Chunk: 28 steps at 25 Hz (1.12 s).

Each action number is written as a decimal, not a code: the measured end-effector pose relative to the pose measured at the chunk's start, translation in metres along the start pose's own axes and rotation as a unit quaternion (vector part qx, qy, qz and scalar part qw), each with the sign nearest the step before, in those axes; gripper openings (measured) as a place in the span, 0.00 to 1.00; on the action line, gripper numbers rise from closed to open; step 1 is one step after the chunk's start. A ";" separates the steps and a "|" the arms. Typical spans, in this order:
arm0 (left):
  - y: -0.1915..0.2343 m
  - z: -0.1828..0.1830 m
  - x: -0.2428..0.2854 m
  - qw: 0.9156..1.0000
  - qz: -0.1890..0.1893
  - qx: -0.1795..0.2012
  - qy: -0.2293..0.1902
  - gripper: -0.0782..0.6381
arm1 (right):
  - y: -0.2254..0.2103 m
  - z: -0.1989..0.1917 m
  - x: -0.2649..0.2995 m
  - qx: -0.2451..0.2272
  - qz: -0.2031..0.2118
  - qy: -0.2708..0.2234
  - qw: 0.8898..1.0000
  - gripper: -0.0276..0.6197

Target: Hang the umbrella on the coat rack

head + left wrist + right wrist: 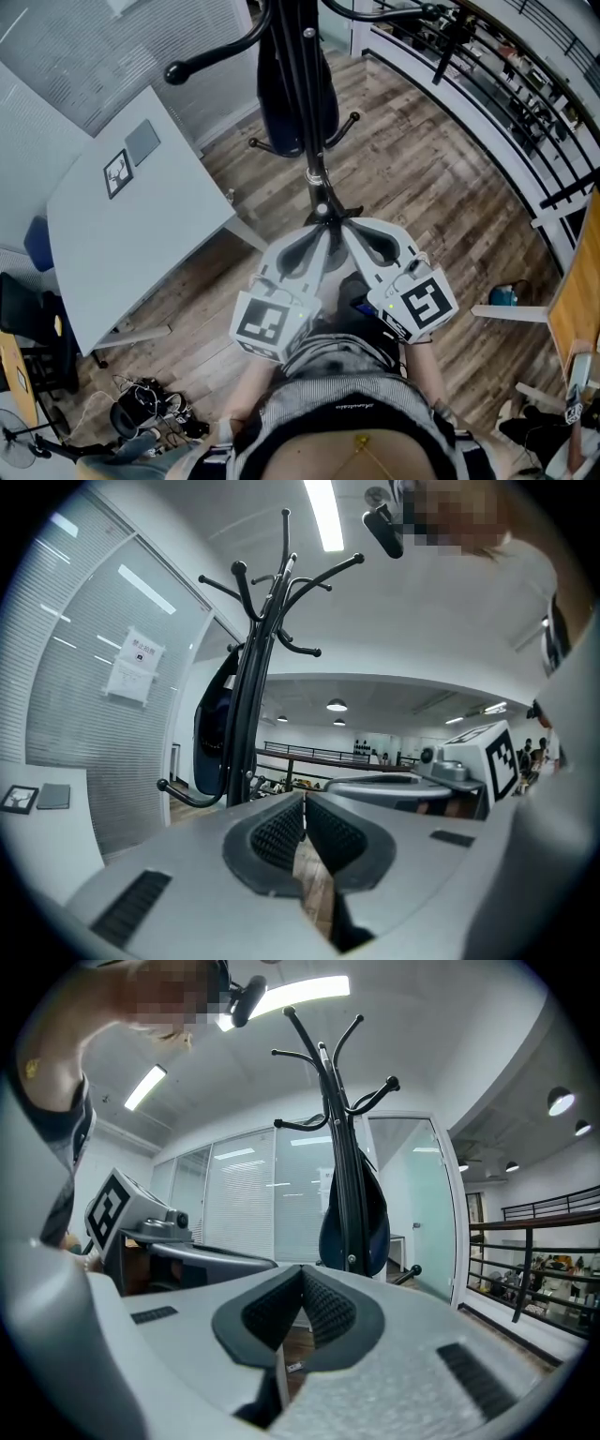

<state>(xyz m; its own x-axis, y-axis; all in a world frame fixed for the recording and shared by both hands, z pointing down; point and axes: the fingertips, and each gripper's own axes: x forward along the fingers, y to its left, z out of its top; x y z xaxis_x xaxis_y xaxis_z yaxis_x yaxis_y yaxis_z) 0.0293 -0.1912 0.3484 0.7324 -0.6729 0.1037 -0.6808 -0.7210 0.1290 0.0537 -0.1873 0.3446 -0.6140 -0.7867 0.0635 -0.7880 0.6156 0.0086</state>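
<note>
A black coat rack [314, 178] stands straight ahead on the wood floor, and a dark blue folded umbrella [281, 103] hangs against its pole. The left gripper view shows the rack [258, 667] with the umbrella [211, 733] on its left side. From the right gripper view the rack [337, 1147] rises ahead with the umbrella [375, 1227] low on the pole. My left gripper [317, 234] and right gripper [345, 231] are side by side, just short of the pole. Both are shut with nothing between the jaws, as seen on my left gripper [304, 799] and right gripper [302, 1274].
A grey table [141, 216] stands to the left, with a dark chair [28, 328] and a tangle of cables [141, 403] on the floor below it. A black railing [487, 103] runs along the right. A wooden board [577, 300] leans at the far right.
</note>
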 end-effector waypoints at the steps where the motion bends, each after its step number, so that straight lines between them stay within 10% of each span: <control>1: 0.001 -0.001 0.000 1.000 0.000 0.002 -0.001 0.13 | 0.000 0.000 0.000 0.000 0.000 0.000 1.000 0.05; 28: 0.009 -0.009 0.001 1.000 0.001 0.001 -0.006 0.13 | 0.005 -0.004 0.010 0.009 0.011 0.006 1.000 0.05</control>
<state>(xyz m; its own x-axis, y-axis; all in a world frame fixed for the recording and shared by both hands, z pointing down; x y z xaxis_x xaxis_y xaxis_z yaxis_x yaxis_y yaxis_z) 0.0241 -0.1972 0.3583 0.7303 -0.6769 0.0920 -0.6829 -0.7196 0.1259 0.0441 -0.1916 0.3492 -0.6307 -0.7723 0.0757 -0.7750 0.6319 -0.0100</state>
